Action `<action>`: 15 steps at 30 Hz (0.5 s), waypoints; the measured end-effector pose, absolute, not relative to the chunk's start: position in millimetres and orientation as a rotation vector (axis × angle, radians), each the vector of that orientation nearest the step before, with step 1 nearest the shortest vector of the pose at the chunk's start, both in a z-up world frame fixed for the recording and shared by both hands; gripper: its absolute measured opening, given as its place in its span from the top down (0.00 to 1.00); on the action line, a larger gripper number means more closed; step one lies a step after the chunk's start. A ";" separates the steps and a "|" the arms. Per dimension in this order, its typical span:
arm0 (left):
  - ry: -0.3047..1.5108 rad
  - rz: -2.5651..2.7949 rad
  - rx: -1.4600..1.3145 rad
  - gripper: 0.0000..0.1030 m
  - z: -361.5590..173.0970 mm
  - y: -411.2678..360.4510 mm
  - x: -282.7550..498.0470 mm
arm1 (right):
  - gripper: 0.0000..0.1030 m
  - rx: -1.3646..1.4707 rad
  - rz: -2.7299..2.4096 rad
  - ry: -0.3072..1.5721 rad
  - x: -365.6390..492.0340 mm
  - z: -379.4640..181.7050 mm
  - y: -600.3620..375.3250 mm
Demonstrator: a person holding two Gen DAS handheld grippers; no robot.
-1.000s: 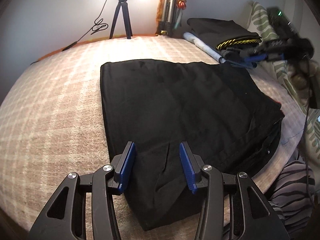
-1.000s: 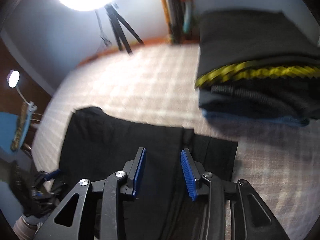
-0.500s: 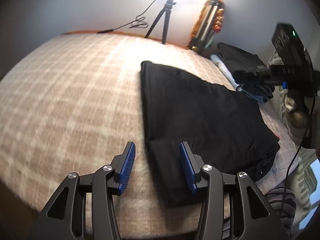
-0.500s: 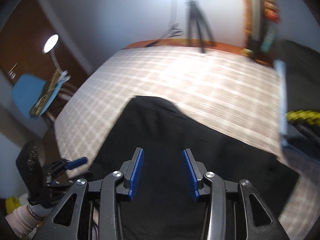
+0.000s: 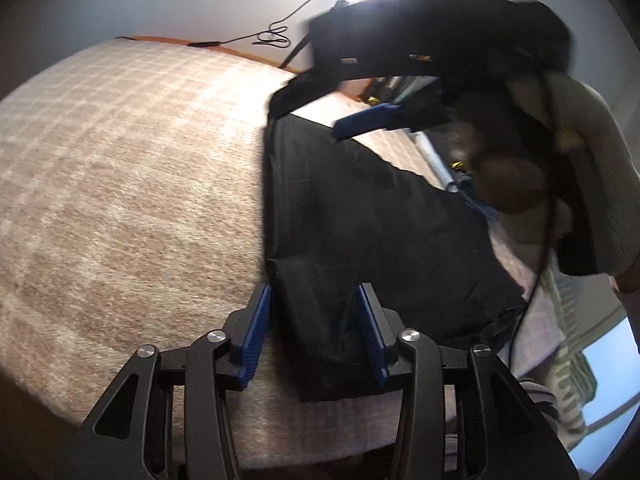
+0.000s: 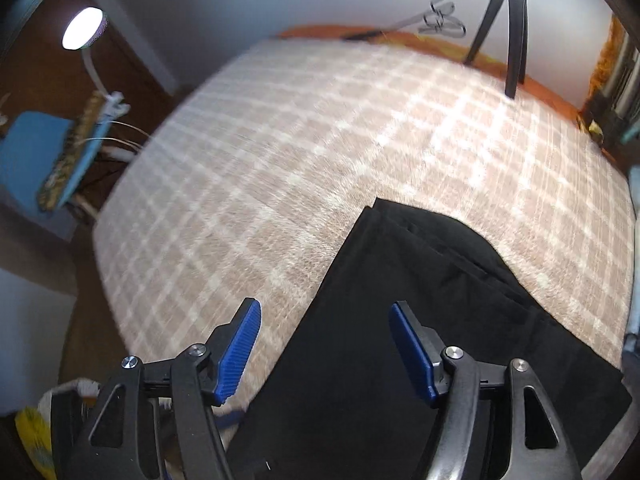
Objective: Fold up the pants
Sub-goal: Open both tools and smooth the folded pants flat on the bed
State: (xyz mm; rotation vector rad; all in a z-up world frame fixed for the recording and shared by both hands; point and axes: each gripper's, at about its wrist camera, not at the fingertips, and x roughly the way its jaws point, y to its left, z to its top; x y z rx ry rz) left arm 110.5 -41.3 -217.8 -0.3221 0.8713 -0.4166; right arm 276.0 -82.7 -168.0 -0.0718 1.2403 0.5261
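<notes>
Black pants (image 5: 360, 216) lie flat and folded on a beige checked bedspread (image 5: 120, 184). My left gripper (image 5: 312, 326) is open, its blue pads either side of the pants' near left corner. In the left wrist view the right gripper (image 5: 368, 118) hovers over the pants' far edge, blurred, with one blue pad showing. In the right wrist view the pants (image 6: 420, 320) fill the lower right, and my right gripper (image 6: 326, 354) is open wide above their left edge, empty.
A tripod (image 6: 508, 20) and a cable (image 6: 440, 16) stand at the bed's far edge. A lamp (image 6: 82, 28) and a blue chair (image 6: 36, 156) stand left of the bed. Folded clothes (image 5: 460, 164) lie behind the pants. The person's arm (image 5: 580, 152) is at right.
Both grippers swung left. The left gripper now straddles the pants' near left corner. The right gripper moved toward the pants' far left edge and opened wider.
</notes>
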 end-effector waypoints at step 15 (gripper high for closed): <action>0.820 -0.513 -0.373 0.62 -214.3 -27.0 99.8 | 0.32 -0.302 0.300 1.389 294.4 -213.5 -28.4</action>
